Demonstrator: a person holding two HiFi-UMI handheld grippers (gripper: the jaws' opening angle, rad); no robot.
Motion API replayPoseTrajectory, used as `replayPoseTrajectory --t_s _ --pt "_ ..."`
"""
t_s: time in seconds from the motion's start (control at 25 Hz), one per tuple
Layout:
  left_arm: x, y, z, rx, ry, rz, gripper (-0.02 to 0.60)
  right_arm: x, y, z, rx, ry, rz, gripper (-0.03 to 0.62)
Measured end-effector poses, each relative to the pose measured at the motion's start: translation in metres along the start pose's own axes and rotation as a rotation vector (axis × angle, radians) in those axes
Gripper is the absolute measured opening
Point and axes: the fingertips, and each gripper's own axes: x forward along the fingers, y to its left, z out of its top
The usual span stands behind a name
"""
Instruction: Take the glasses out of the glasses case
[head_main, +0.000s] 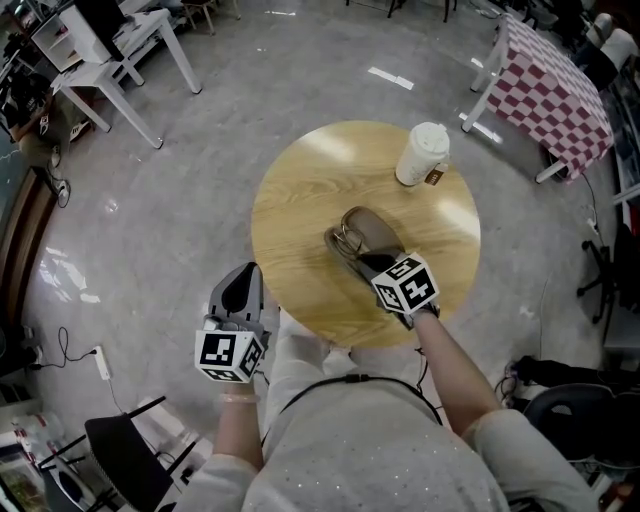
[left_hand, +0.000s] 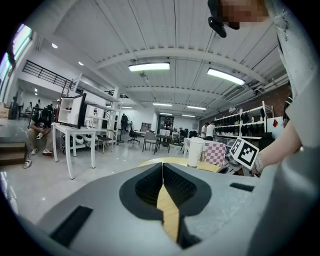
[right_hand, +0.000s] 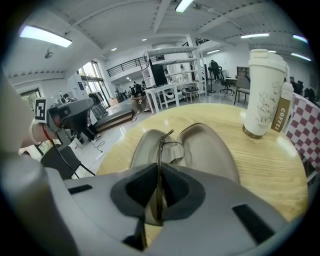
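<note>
glasses (right_hand: 170, 149): in open glasses case (right_hand: 212, 150) on round table (head_main: 300, 220) | right gripper (right_hand: 159, 172): clamped on glasses, edge-on | left gripper (left_hand: 162, 175): closed, empty, beside table | risk: unheld case lifting along; thin glasses twisting or slipping free

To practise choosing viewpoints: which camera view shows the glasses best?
The right gripper view: the glasses stand edge-on between the jaws of the right gripper, over the open glasses case. The head view shows only a small glimpse of frame at the case's end; the left gripper view shows none.
</note>
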Motion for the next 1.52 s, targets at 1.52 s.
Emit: replayPoseTrajectory --t_s 1.52 --pt "-0.001 -0.03 0.015 0.038 -0.05 -0.051 0.006 -0.087 -0.003 0.042 0.106 -0.361 -0.028 0.026"
